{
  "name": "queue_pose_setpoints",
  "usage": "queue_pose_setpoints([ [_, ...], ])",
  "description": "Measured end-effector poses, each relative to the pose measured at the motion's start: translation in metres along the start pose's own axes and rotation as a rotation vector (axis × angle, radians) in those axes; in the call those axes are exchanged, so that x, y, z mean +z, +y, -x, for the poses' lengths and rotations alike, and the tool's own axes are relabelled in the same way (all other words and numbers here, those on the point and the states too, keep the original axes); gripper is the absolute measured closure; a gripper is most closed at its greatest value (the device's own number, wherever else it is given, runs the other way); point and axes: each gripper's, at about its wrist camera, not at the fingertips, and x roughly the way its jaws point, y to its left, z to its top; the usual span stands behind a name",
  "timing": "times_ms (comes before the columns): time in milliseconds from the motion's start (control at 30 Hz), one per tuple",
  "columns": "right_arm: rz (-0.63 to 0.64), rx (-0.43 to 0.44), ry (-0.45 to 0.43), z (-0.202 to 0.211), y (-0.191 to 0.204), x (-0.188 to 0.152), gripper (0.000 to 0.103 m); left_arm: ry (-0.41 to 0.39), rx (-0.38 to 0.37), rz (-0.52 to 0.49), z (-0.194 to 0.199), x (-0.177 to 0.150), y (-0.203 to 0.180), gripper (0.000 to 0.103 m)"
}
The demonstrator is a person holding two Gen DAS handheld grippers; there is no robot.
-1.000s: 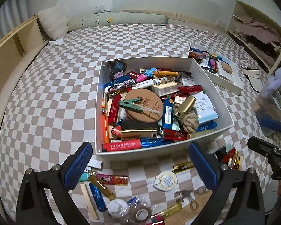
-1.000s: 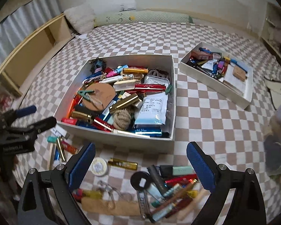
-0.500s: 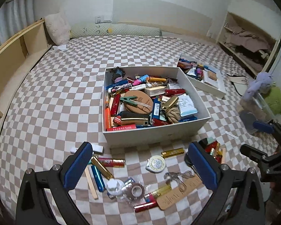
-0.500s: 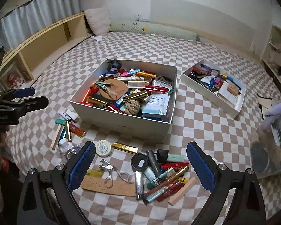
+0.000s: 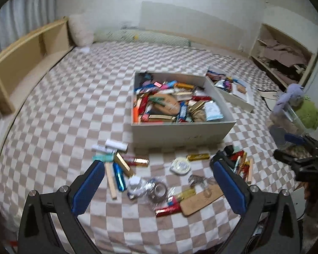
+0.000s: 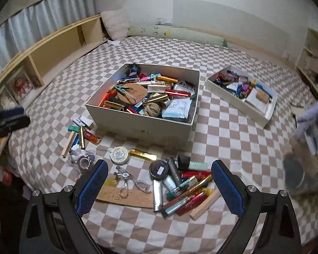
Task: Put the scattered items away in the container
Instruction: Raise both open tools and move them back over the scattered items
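A large white box [image 5: 180, 134] [image 6: 142, 127] full of small items stands on the checkered bed. Scattered items lie in front of it: a round white tin [image 6: 119, 155] [image 5: 180, 165], a gold bar [image 6: 143, 154] [image 5: 198, 157], an eyelash curler [image 6: 127, 180], a brown card [image 6: 125, 195] [image 5: 201, 201], a tape roll [image 5: 159, 190] [image 6: 83, 160], a black round case [image 6: 159, 170], and a heap of pens and tubes [image 6: 186, 192]. My left gripper [image 5: 159, 182] is open and empty above the left items. My right gripper [image 6: 159, 182] is open and empty above the right heap.
A second, shallower white tray [image 6: 241, 103] [image 5: 235, 97] of items lies to the box's right. A wooden shelf [image 6: 53, 50] runs along the bed's left side. Soft toys and a clear container [image 5: 294, 110] stand beyond the bed's right edge.
Both grippers have pulled back and risen from the box, so more of the bed and the scattered items shows. Both stay open and empty.
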Motion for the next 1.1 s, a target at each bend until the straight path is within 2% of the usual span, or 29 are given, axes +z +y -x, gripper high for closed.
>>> queue_pose_setpoints([
  [100,-0.006,0.008,0.012,0.001,-0.003,-0.010,0.005,0.029,0.012,0.045,-0.004,-0.013,0.014,0.000],
  [233,-0.003,-0.001,0.009,0.000,-0.006,-0.025,0.005,0.043,0.034,0.052,-0.005,-0.025,0.024,0.000],
  [400,-0.051,0.053,-0.024,-0.008,-0.010,-0.043,0.000,0.067,0.043,0.051,-0.011,-0.043,0.032,0.000],
  [600,-0.018,0.047,0.046,-0.032,-0.002,-0.066,0.000,0.083,0.076,-0.003,-0.024,-0.065,0.034,0.000],
  [800,0.049,0.053,0.100,-0.054,0.008,-0.090,0.000,0.121,0.067,-0.015,-0.041,-0.085,0.030,0.000],
  [967,0.015,0.133,0.160,-0.072,0.003,-0.106,0.000,0.146,0.097,-0.046,-0.058,-0.097,0.018,0.000],
  [1100,0.047,0.132,0.178,-0.081,0.006,-0.113,0.000,0.186,0.092,-0.074,-0.075,-0.109,0.005,0.000],
])
